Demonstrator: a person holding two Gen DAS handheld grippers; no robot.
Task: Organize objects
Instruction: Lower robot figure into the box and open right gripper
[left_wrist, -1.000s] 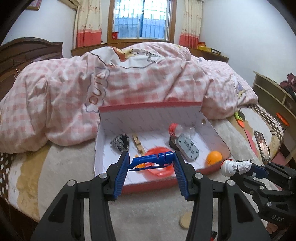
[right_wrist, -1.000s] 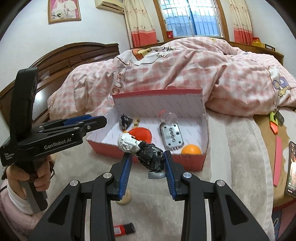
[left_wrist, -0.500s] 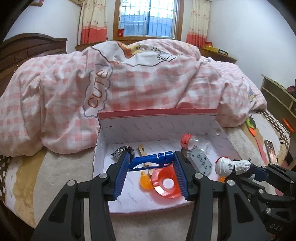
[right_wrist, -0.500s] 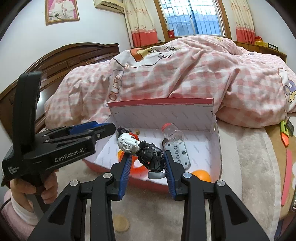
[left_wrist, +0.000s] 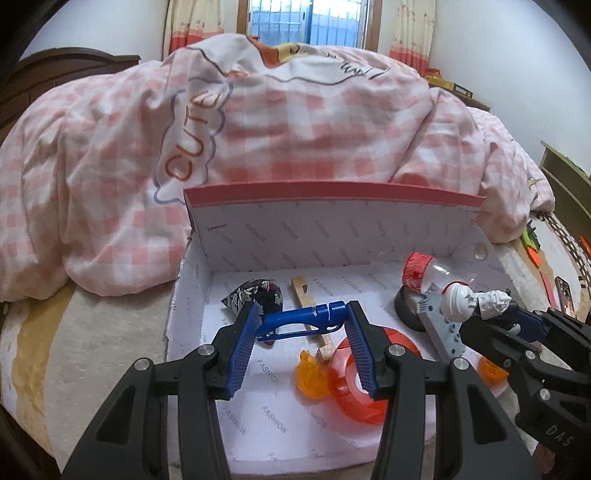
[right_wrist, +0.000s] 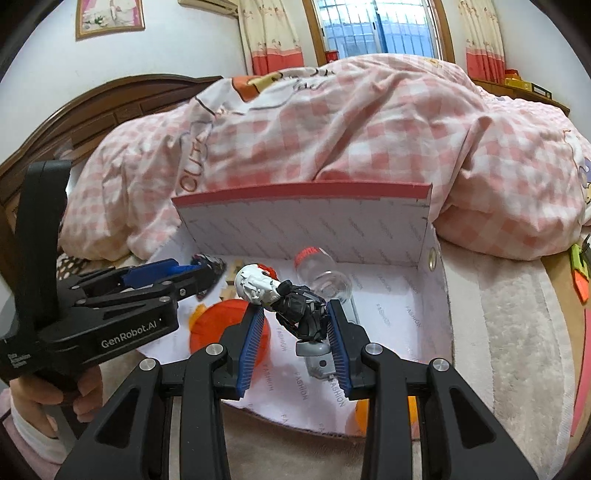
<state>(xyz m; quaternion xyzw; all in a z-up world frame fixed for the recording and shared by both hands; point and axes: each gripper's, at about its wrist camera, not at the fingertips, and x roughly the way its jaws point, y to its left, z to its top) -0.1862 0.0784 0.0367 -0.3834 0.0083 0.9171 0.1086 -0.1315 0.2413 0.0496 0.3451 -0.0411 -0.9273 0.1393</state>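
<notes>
Over the box, left tool grips blue clip; right tool clamps figurine.

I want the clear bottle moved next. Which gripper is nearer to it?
Right. The right gripper sits just before the clear bottle; the left gripper is farther left.

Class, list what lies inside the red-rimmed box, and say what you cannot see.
Inside the box: a patterned pouch, wooden piece, red ring, orange piece, clear bottle, grey block and orange ball. Both grippers and their toys cover part of the floor.
</notes>
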